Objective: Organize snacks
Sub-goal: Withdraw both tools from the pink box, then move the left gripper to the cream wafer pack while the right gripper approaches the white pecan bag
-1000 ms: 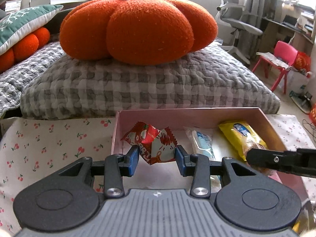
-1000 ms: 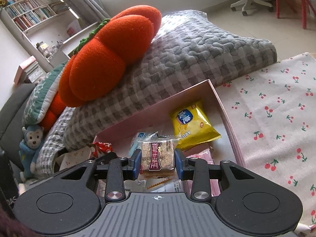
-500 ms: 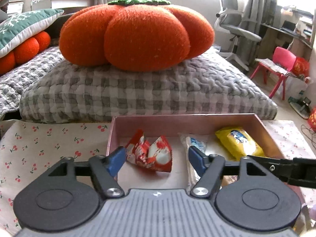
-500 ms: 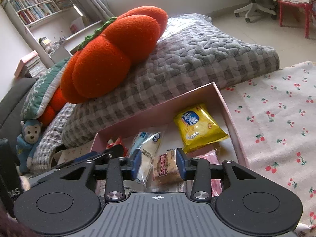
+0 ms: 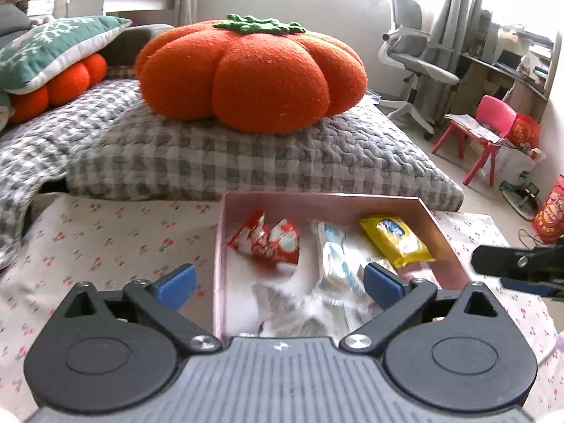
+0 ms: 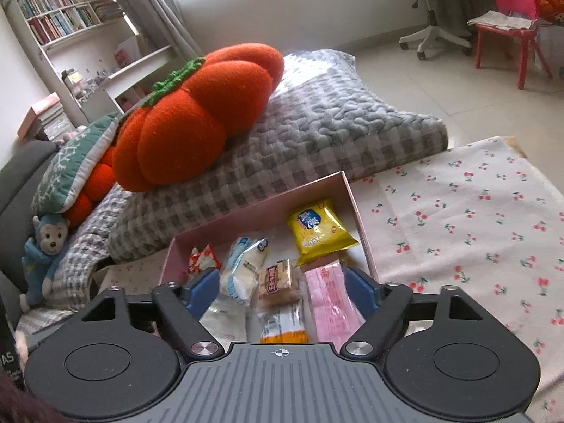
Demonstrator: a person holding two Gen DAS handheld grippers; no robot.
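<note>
Both tools have just let go. The left hand-held gripper now stands with its blue pads spread wide, having just been opening, and the crinkled red-and-white foil snack packet that it pinched a second ago lies free ahead of it, in the left part of the shallow pink cardboard box, touching neither pad. The right hand-held gripper has likewise just been opening; its pads are apart, and the small clear-wrapped brown grain bar it held a second ago now rests in the box just ahead of and between the pads, clear of both. Beside that bar lie a pale blue-and-white wrapped roll to its left, a flat pink sachet to its right, and a yellow plastic pouch farther ahead. Compared with a second ago, both views take in more of the box, so the tools seem to be backing away. Two snacks thus look delivered; whether others wait outside the box on the cherry-print cloth covering the surface cannot be told.
</note>
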